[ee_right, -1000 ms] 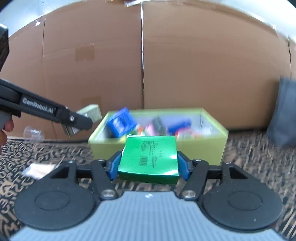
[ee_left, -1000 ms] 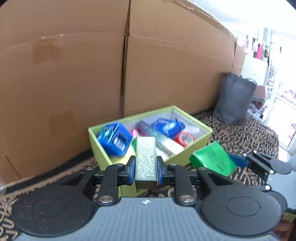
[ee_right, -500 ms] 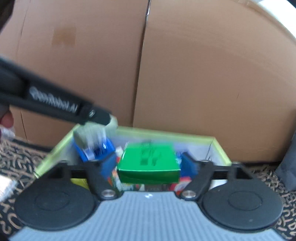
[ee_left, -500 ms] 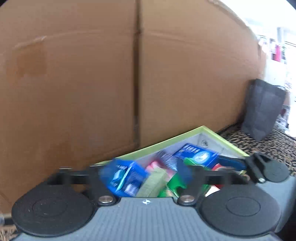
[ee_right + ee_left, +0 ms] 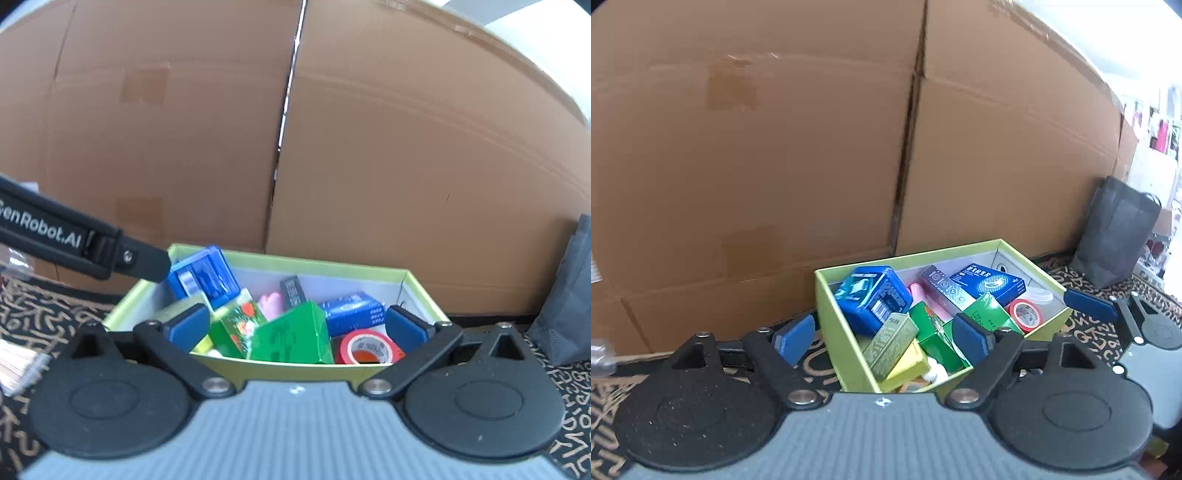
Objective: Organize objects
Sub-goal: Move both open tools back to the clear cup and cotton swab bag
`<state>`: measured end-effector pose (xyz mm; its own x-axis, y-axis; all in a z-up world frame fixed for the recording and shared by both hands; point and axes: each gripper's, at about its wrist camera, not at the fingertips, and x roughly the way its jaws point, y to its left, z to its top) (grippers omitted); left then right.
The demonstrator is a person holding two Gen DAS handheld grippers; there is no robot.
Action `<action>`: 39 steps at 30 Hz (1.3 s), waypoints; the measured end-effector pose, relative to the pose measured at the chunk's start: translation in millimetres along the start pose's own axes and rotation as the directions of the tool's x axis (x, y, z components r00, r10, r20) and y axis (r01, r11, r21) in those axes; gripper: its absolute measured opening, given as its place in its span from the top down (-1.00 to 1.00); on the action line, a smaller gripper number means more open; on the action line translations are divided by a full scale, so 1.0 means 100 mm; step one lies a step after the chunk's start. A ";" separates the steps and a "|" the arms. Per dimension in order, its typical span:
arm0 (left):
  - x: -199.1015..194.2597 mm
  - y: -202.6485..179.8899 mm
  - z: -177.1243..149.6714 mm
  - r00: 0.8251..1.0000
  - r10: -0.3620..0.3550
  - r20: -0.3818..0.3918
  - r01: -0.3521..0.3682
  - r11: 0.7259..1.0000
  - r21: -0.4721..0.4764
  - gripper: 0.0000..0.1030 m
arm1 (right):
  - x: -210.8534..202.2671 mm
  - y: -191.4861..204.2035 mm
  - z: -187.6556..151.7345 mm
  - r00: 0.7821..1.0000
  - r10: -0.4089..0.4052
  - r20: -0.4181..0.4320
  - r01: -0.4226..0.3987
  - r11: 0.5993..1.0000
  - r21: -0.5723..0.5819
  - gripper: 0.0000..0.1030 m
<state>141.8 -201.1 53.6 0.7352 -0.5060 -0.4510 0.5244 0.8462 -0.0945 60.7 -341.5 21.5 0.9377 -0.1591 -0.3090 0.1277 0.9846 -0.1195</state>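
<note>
From the left wrist, the left gripper (image 5: 882,341) is seen released above the lime box (image 5: 827,317), where the gold box (image 5: 890,345) lies. From the right wrist, the right gripper (image 5: 295,328) is spread empty; the green box (image 5: 295,338) rests inside, at the near wall.

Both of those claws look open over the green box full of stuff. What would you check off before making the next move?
1. Left hand-held gripper empty and open: ok.
2. Right hand-held gripper empty and open: ok.
3. Gold box inside the lime-green box: ok, leaning on other items.
4. Green box inside it: ok, tilted.
5. Nothing poking above the rim: not ok, the blue box stands above it.
6. More items left to collect: cannot tell, only a pale object at the carpet edge.
</note>
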 end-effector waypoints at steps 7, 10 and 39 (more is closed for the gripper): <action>-0.44 0.02 -0.15 0.997 0.080 -0.018 -0.080 0.997 0.005 -0.71 | -0.33 0.21 -0.01 0.999 0.051 0.003 -0.051 0.998 0.030 -1.00; -0.57 0.07 -0.26 0.994 0.104 -0.027 -0.105 0.994 -0.006 -0.71 | -0.51 0.32 -0.08 0.997 0.081 -0.008 -0.081 0.996 0.049 -1.00; -1.22 1.79 -1.20 0.935 0.300 -0.187 -0.338 0.915 -0.219 -0.71 | 0.12 2.13 -0.33 0.775 0.543 -0.323 -0.630 0.702 -0.332 -1.00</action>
<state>94.5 31.7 -15.0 0.7647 -0.1880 -0.6163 0.1377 0.9821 -0.1288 88.3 -136.1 -39.0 0.6915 0.3881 -0.6092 -0.6089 0.7669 -0.2026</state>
